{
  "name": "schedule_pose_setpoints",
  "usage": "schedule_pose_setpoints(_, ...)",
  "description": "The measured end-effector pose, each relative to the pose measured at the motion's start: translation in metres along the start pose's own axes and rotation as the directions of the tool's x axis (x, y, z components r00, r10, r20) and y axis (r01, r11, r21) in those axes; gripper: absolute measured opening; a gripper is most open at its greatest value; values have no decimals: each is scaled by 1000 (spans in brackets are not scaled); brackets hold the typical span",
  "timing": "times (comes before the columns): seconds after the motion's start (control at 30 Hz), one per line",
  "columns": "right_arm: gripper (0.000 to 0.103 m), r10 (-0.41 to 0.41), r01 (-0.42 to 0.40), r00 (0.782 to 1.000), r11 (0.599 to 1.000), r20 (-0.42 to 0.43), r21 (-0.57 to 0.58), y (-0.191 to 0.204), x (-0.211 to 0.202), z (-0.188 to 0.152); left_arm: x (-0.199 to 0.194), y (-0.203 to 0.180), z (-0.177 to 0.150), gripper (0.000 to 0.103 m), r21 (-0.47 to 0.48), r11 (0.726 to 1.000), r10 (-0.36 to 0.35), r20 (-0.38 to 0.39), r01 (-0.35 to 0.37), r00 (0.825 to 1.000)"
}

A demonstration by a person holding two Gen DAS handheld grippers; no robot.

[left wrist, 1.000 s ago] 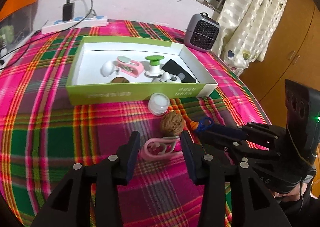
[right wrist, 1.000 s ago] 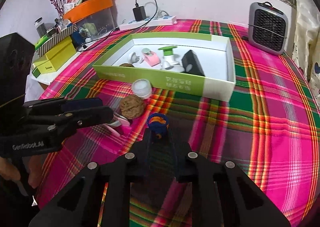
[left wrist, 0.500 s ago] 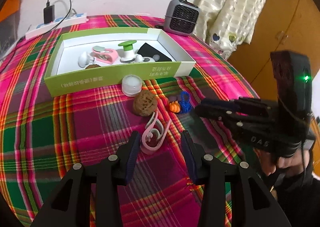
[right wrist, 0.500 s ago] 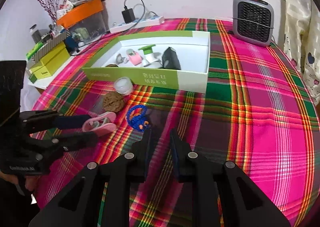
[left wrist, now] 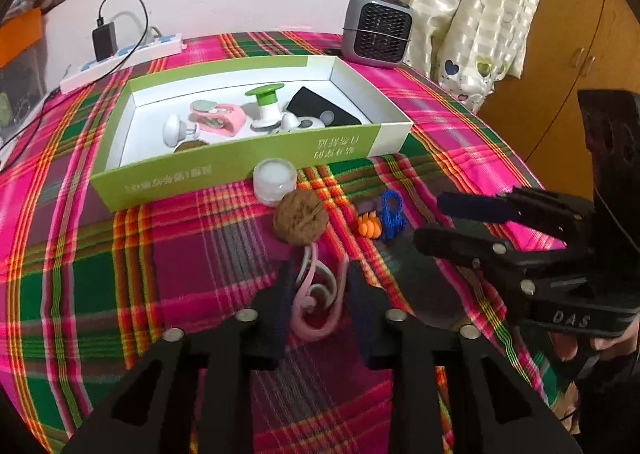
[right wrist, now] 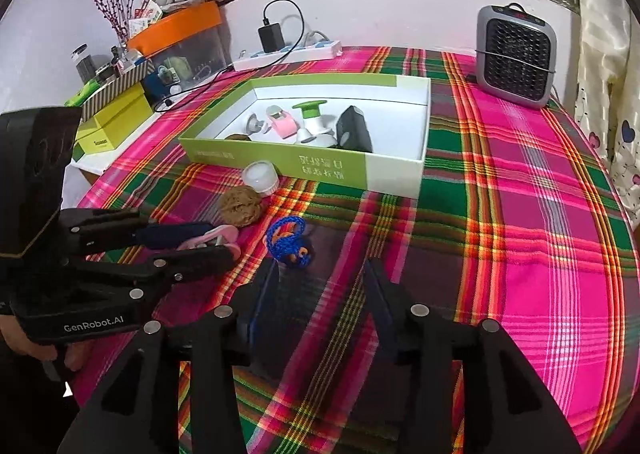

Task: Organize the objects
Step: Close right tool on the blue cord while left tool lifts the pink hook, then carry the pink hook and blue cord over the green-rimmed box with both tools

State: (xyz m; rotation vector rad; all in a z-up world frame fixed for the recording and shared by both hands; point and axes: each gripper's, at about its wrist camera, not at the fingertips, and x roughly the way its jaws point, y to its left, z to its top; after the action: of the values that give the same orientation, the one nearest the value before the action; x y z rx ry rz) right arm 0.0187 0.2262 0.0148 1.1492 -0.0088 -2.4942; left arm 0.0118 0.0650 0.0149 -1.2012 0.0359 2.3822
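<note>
Left wrist view showed the left hand-held gripper point(left wrist: 318, 286) closed in on a pink clip point(left wrist: 318, 300), its two fingers pressed to the clip's curved sides just above the plaid-covered surface point(left wrist: 120, 254). The clip looked light and thin — springy plastic loops that would likely flex, so a hold across the thicker rounded end seemed safer than on the slim arms. Just beyond lay a walnut point(left wrist: 300, 217), hard, rough and prone to roll, touching a small white jar point(left wrist: 275, 179) that stood against the green box point(left wrist: 240, 157). Beside the walnut sat a blue cord with orange beads point(left wrist: 382, 217) — soft, limp, best pinched at the beads. The right hand-held gripper point(right wrist: 320, 286) hung near it with its jaws wide apart and nothing between them. Inside the box several items already lay.
</note>
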Motion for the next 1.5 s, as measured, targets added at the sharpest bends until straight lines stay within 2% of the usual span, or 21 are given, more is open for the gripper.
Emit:
schedule_pose_setpoints(0.33, 45, 37, -38, 999, 997, -17, -72, 16, 16, 12, -17, 28, -9, 22, -79, 996, 42, 33, -39, 999)
schedule_pose_setpoints(0.53, 45, 31, -35, 999, 995, -44, -94, 17, 25, 14, -15, 31, -10, 22, -81, 996, 38, 35, -35, 999)
schedule_pose_setpoints(0.63, 37, 26, -31, 998, 995, -54, -97, 18, 28, 14, -13, 31, -10, 23, -81, 996, 30, 34, -27, 999)
schedule_pose_setpoints(0.7, 26, 11, -17, 998, 995, -63, -100, 18, 32, 15, -13, 31, -9, 23, -81, 996, 30, 36, -27, 999)
schedule_pose_setpoints(0.8, 23, -12, 4, 998, 992, -62, -130, 23, 33, 15, -13, 31, -9, 23, -82, 996, 30, 36, -27, 999)
schedule_pose_setpoints(1.1, 23, -24, 22, 1000, 992, -19, -127, 28, 20, 12, -21, 33, -8, 23, -100, 995, 25, 69, -18, 997)
schedule_pose_setpoints(1.5, 23, -18, 27, 996, 995, 87, -94, 37, -14, 19, -42, 22, 5, 23, -81, 996, 37, 134, -26, 990)
